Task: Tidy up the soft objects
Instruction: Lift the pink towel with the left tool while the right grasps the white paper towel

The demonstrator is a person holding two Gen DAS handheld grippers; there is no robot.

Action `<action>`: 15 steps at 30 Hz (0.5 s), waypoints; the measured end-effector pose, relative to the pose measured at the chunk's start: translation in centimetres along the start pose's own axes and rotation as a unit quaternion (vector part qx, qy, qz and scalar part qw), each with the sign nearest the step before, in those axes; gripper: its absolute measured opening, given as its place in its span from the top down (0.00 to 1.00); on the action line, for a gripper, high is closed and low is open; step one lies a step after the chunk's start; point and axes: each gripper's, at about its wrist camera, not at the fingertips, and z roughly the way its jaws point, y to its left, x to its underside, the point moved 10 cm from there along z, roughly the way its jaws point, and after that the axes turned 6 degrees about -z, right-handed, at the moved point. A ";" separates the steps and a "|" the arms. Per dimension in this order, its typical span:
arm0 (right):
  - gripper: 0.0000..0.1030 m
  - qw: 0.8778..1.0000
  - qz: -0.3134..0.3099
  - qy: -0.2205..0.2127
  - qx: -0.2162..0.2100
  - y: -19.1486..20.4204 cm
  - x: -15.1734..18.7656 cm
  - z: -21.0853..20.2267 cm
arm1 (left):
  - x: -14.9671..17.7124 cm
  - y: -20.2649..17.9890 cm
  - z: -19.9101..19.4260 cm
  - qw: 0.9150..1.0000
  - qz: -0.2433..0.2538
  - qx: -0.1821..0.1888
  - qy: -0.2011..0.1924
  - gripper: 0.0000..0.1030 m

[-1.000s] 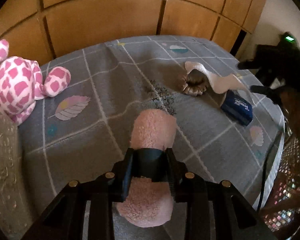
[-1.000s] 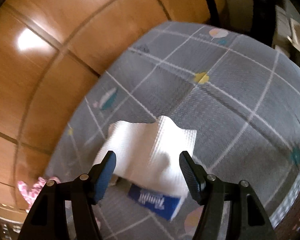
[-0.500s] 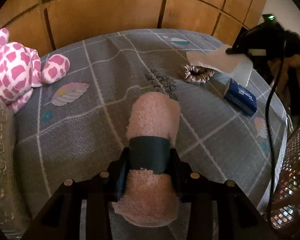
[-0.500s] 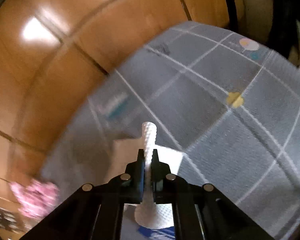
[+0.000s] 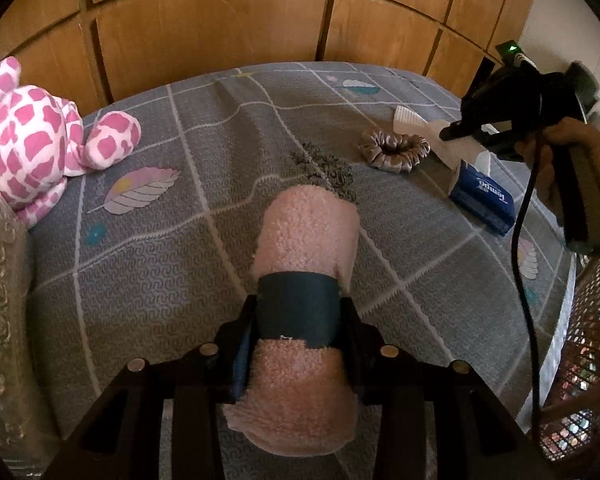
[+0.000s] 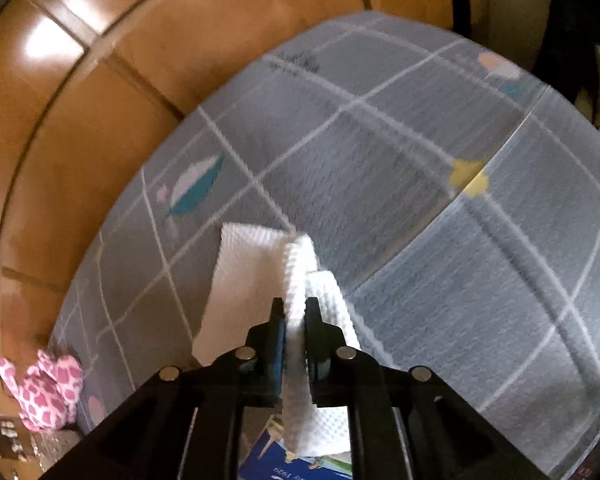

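Pink roll: fluffy rolled towel (image 5: 306, 264) with a dark band round its middle, lying on the grey checked bed cover (image 5: 180, 248), one end pointing to the wooden wardrobe (image 5: 220, 32).
Left tongs (image 5: 300, 344): partly open, both pads pressed on the banded middle of the towel, gripping it.
White tissue (image 6: 296, 280): a dimpled sheet pulled up from the blue tissue pack (image 5: 482, 200), which sits near the bed's right edge.
Right tongs (image 6: 296, 320): nearly closed, pinching that sheet between the pads; a hand (image 5: 572, 160) holds the tool.
Scrunchie (image 5: 394, 150): satin, just left of the pack.
Plush toy (image 5: 32, 140): pink-and-white, far left on the bed.
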 end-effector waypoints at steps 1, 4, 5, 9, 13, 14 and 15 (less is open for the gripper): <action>0.92 1.000 -0.008 -0.001 0.006 0.2 0.0 0.0 | -0.1 0.0 -0.1 1.000 0.000 0.000 0.003 0.67; 0.91 0.999 -0.028 0.000 0.019 0.4 0.1 0.2 | -0.6 -0.1 -0.4 1.000 0.003 0.001 0.011 0.68; 0.91 0.999 -0.030 0.000 0.021 0.3 0.2 0.1 | -0.8 -0.2 -0.4 1.000 0.006 0.000 0.012 0.68; 0.91 0.998 -0.048 -0.008 0.027 0.4 0.3 0.2 | -2.9 -0.3 -0.8 1.000 -0.004 0.005 0.015 0.68; 0.91 0.996 -0.072 -0.012 0.045 0.9 0.2 0.4 | -6.3 -0.2 -1.3 1.000 -0.008 0.000 0.011 0.68; 0.91 0.995 -0.080 -0.013 0.051 1.0 0.1 0.5 | -7.3 0.0 -1.4 1.000 -0.013 -0.002 0.009 0.68; 0.91 0.994 -0.090 -0.014 0.057 1.1 0.2 0.5 | -8.3 0.3 -1.6 1.000 -0.019 -0.005 0.005 0.68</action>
